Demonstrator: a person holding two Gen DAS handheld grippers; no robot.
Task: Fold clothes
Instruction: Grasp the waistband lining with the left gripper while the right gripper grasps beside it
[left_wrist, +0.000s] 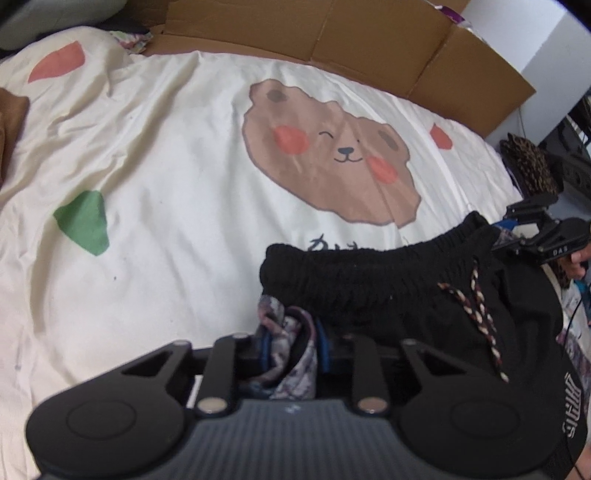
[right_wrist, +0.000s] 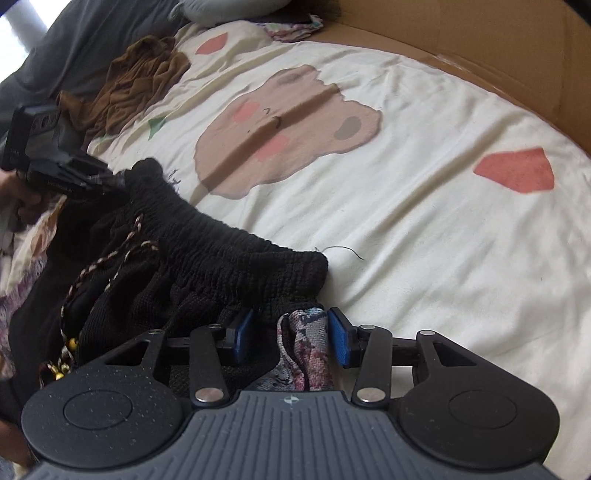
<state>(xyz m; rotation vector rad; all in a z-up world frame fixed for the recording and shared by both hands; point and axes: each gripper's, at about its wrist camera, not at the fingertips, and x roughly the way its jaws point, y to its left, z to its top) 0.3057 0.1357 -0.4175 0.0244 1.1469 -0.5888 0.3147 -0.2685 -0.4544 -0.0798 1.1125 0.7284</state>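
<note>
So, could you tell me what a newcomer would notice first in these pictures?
Probably the big brown bear face printed mid-way across the cream bedsheet. Next, the black drawstring shorts stretched by the waistband between the left gripper and right gripper at the near edge.

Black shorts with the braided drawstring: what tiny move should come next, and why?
Probably draw both tongs apart: the left tongs and right tongs each pinch an end of the black elastic-waist shorts, whose waistband sags bunched above the cream bear-print bedsheet.

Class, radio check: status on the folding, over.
Left gripper and right gripper both shut on black shorts, waistband stretched between them. Bedsheet ahead; brown garment off aside.
</note>
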